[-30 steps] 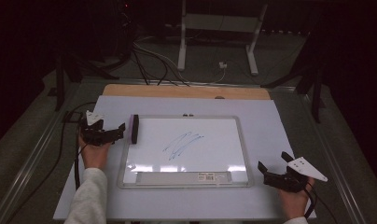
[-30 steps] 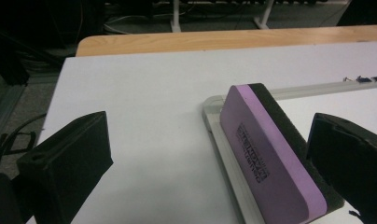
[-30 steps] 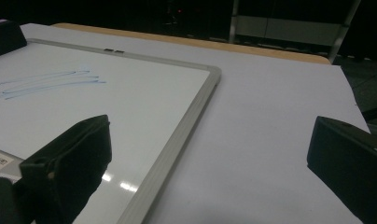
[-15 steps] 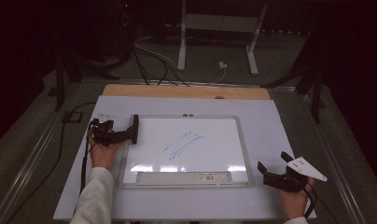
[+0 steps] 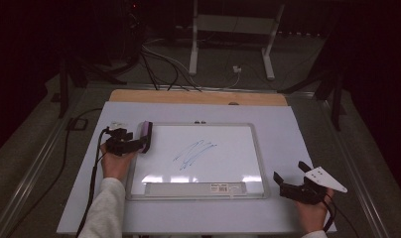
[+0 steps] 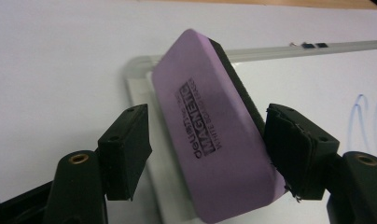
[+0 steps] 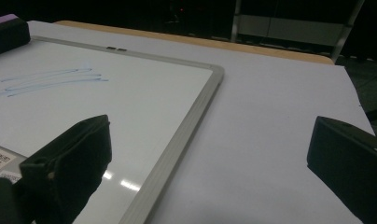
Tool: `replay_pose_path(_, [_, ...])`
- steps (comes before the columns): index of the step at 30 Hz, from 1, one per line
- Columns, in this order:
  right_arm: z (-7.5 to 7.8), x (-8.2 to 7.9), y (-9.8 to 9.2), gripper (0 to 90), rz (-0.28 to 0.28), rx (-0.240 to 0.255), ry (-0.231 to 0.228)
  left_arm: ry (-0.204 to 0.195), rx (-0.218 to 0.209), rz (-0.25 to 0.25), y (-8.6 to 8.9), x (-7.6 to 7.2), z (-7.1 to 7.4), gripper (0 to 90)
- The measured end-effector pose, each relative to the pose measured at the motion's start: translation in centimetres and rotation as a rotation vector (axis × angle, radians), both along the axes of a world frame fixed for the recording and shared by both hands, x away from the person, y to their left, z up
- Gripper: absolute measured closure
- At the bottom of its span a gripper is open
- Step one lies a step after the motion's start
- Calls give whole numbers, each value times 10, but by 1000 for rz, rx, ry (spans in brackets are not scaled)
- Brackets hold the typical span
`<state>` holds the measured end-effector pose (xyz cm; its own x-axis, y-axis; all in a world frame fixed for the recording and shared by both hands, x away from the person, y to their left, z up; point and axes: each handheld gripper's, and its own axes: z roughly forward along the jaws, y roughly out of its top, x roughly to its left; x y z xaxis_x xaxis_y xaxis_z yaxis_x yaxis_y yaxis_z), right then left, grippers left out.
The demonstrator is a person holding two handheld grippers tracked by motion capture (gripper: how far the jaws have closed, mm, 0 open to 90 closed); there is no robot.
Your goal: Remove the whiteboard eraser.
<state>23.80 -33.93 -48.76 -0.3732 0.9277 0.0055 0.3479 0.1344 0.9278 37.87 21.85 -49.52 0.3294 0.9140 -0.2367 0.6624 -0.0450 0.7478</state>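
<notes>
One purple eraser (image 6: 210, 126) sits at the whiteboard's (image 5: 223, 130) nine-to-ten o'clock edge, tilted up on that left frame, its long axis running from six toward twelve o'clock in the high view. The left gripper (image 5: 134, 144) has just been closing its jaws around the eraser: the right-hand pad touches its dark felt side, while the other pad stands just clear of the purple back. One whiteboard carries a single cluster of blue scribbles (image 5: 194, 152) on the grey table (image 5: 298, 129); at the board's four o'clock the right gripper (image 5: 290, 181) rests with jaws wide and holding nothing.
</notes>
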Motion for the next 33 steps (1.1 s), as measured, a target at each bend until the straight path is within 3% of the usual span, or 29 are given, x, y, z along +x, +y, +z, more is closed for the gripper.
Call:
replay_pose_path(2, [0,0,0,2,-2,3,0,18,-1,-6,-4,1,-2,329])
replay_pose_path(5, [0,0,-1,3,-3,6,-1,61,41,-6,-9,3,-10,350])
replay_pose_path(8, [0,0,-1,3,-4,5,-3,72,35,3,-9,3,-15,389])
replay_pose_path(33, [0,1,0,3,-1,1,-2,-18,44,13,-5,-5,7,411])
